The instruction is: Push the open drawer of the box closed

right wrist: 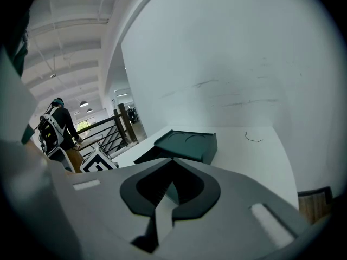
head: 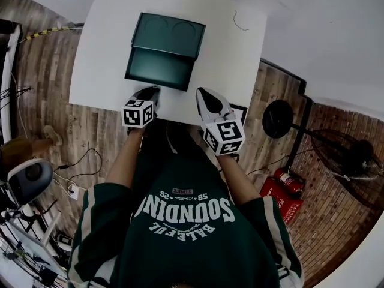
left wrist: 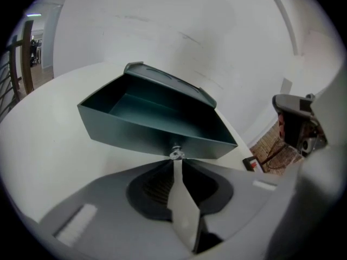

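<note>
Sheet of matte dark green forms the one box (head: 174,41), a flat rectangular shell whose lid bears two pressed rings (head: 185,29); it rests on the smooth white surface (head: 234,59). Its single drawer (head: 157,69), a plain open tray, stands pulled out on the box's near side. Two grey tongs sit nearer still, each carrying one black-and-white marker cube (head: 223,138). The left tongs (head: 151,92) are at the drawer front. The right tongs (head: 203,93) are beside its corner, apart from it. Only the left gripper view shows the small silvery knob (left wrist: 175,154) on that front, pinched in the left tongs' narrow tips. The right gripper view shows the right tongs closed together on nothing.
</note>
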